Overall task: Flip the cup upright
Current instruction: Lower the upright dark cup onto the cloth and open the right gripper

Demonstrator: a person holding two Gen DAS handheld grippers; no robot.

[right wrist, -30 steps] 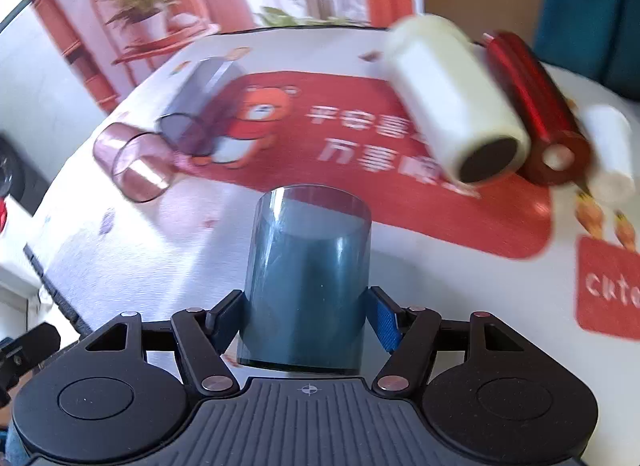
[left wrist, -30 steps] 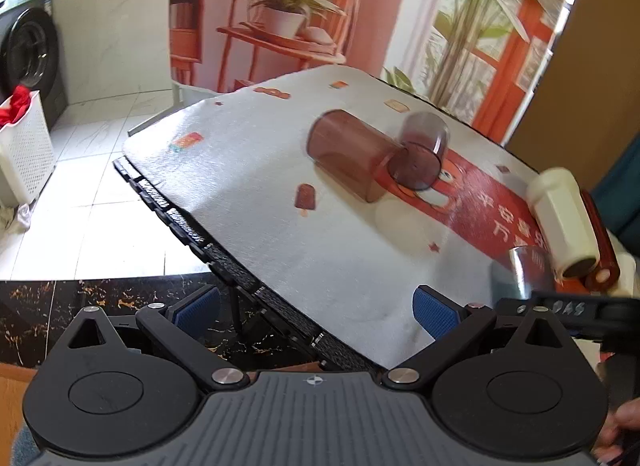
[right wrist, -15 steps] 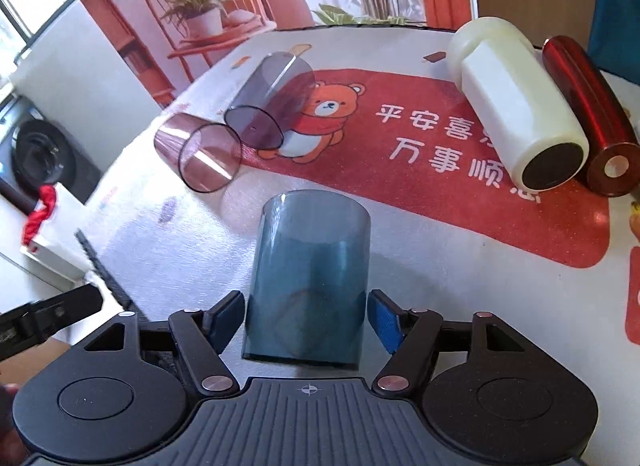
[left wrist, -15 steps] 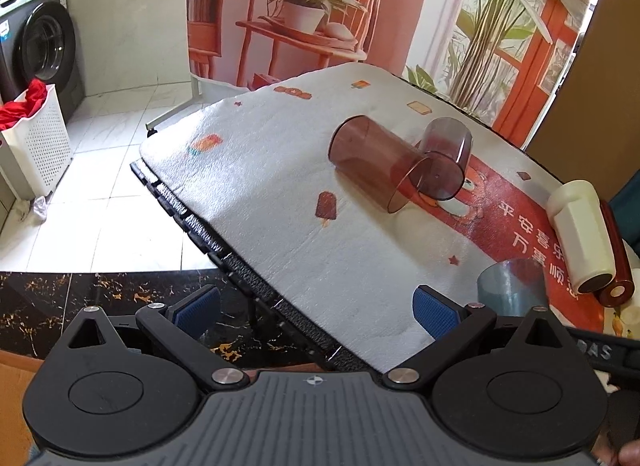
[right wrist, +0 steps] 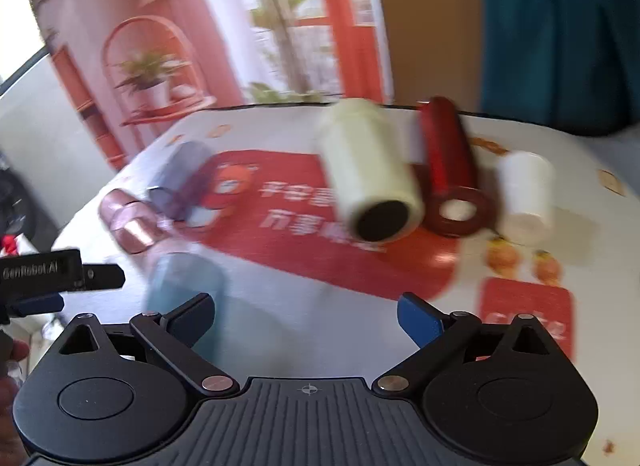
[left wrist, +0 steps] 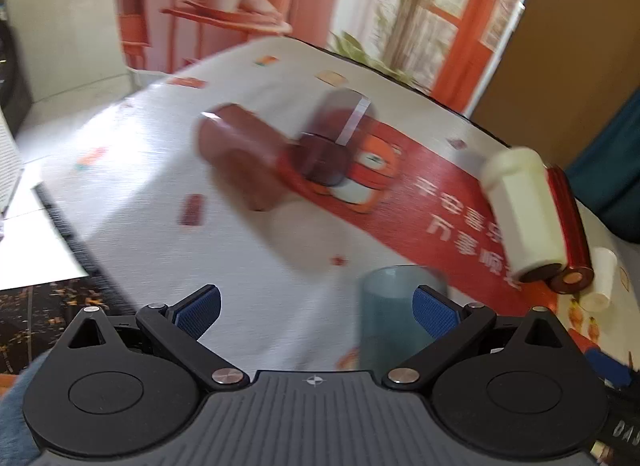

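The blue-grey translucent cup (left wrist: 394,316) stood upright on the printed tablecloth (left wrist: 248,266), mouth up, near the table's front edge. In the left wrist view it sat just behind the left gripper's (left wrist: 316,308) right pad, partly hidden by it, and not between the fingers; that gripper's jaws were spread wide with nothing between them. In the right wrist view the same cup (right wrist: 182,286) appeared at the lower left, beyond the left finger of the right gripper (right wrist: 306,316), whose jaws were also spread wide and held nothing. Both views were smeared by motion blur. Farther back on the cloth, 2 tinted cups lay on their sides: a reddish-brown cup (left wrist: 240,153) and a dark purple cup (left wrist: 334,137), touching or nearly so beside the printed bear (left wrist: 370,163). To the right lay a cream tumbler (left wrist: 520,213) on its side, with a red cylinder (left wrist: 568,225) alongside it and a small white cup (left wrist: 600,282) just past that. The right wrist view showed the cream tumbler (right wrist: 372,181) with its dark opening facing the camera, and the tip of the left gripper (right wrist: 60,278) at the left edge.
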